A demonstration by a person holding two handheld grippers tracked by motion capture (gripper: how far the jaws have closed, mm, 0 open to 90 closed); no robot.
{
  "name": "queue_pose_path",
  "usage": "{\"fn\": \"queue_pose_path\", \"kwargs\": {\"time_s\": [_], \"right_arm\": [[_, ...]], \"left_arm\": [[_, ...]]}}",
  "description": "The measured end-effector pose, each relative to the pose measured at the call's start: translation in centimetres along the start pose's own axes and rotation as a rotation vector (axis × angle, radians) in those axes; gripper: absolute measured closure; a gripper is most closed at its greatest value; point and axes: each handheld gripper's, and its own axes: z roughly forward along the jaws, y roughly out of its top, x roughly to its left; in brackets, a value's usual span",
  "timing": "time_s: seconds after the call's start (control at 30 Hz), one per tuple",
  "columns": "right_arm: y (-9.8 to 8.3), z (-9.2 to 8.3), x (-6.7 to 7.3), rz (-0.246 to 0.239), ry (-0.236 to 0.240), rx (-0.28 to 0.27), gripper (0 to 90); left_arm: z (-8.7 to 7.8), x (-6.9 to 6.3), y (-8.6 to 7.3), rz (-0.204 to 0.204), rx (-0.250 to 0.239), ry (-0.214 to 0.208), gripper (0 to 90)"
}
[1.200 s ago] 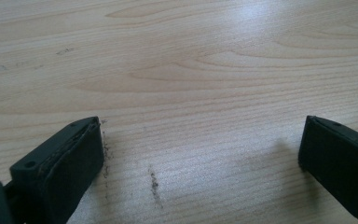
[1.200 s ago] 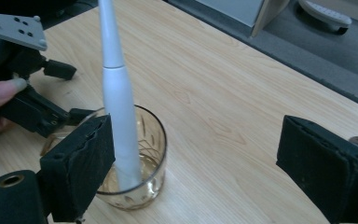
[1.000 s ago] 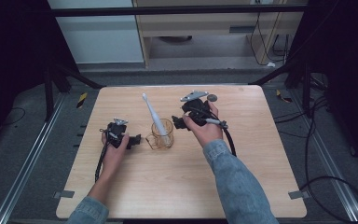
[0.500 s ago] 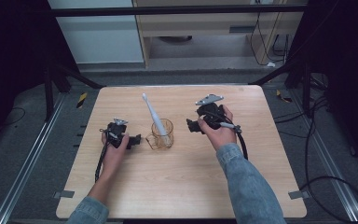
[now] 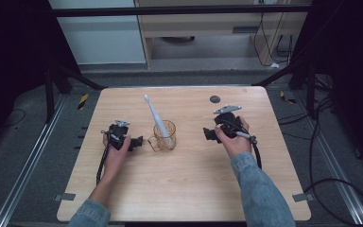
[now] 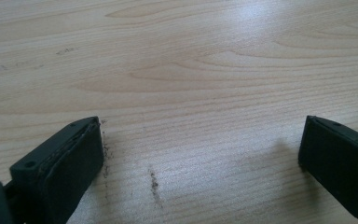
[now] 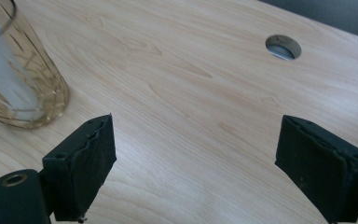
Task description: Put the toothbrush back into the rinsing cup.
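Note:
An amber glass mug [image 5: 164, 135] stands near the middle of the wooden table [image 5: 184, 184], with a white toothbrush [image 5: 154, 115] leaning in it toward the far left. In the right gripper view the same mug [image 7: 18, 79] sits at the upper left, beyond the jaws. My left gripper [image 5: 134, 143] rests low on the table just left of the mug, open, nothing between its jaws [image 6: 198, 158]. My right gripper [image 5: 208, 135] is held to the right of the mug, a gap away from it, open and empty [image 7: 196, 154].
A round cable hole [image 5: 215, 99] lies in the table's far right part, also seen as a hole [image 7: 283, 46] in the right gripper view. Cables trail from both grippers toward the front edge. Dark floor and metal rails surround the table.
My right gripper has drawn back from the mug, moving right and toward the person. The left gripper, mug and toothbrush have stayed put.

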Motion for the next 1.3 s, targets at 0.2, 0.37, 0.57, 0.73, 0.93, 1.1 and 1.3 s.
{"fn": "queue_pose_path", "kwargs": {"time_s": [0.2, 0.37, 0.57, 0.73, 0.93, 1.1, 1.3], "right_arm": [[-1.6, 0.2, -1.2, 0.025, -0.013, 0.020, 12.2], [-2.8, 0.4, -2.1, 0.028, -0.050, 0.028, 13.2], [-3.9, 1.0, -3.2, 0.047, -0.069, 0.047, 13.1], [-4.8, 1.9, -3.8, 0.086, -0.060, 0.068, 13.1], [-5.5, 3.1, -4.7, 0.129, -0.061, 0.073, 12.8], [-5.8, 3.8, -5.4, 0.168, -0.091, 0.072, 12.8], [-6.1, 4.2, -5.8, 0.189, -0.103, 0.051, 12.4]], "left_arm": [[0.0, 0.0, 0.0, 0.000, 0.000, 0.000, 0.0], [0.0, 0.0, 0.0, 0.000, 0.000, 0.000, 0.0], [0.0, 0.0, 0.0, 0.000, -0.001, 0.000, 0.0], [0.0, 0.0, 0.0, 0.000, 0.000, 0.000, 0.0], [0.0, 0.0, 0.0, 0.000, 0.000, 0.000, 0.0], [0.0, 0.0, 0.0, 0.000, 0.000, 0.000, 0.0], [0.0, 0.0, 0.0, 0.000, 0.000, 0.000, 0.0]]}}
